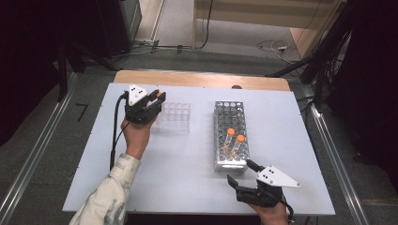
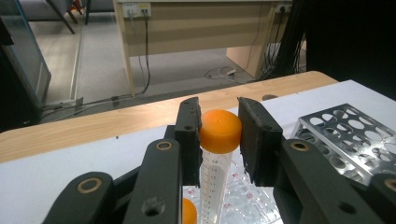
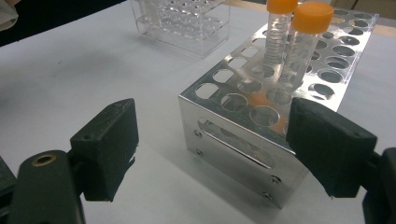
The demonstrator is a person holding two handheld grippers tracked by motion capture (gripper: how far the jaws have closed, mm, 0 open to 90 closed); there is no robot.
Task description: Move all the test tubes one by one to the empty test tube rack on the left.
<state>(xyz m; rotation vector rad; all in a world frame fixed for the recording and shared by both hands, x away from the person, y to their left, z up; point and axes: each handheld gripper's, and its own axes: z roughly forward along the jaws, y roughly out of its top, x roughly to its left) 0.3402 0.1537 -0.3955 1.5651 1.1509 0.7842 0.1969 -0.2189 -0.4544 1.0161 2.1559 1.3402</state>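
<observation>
Left of the metal rack (image 1: 230, 138) stood the well plate (image 1: 173, 116); two tubes (image 1: 233, 142) stood in the rack.

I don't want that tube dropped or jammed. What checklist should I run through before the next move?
1. Left hand-held gripper clamps the orange-capped tube at its cap: ok.
2. Held tube hangs upright: ok.
3. Tube is over the clear plastic rack: ok; exact hole cannot tell.
4. Right hand-held gripper is open, apart from the metal rack: ok.
5. Two capped tubes stand seated in the metal rack: ok.
6. Left cable trails away from both racks: ok.
</observation>
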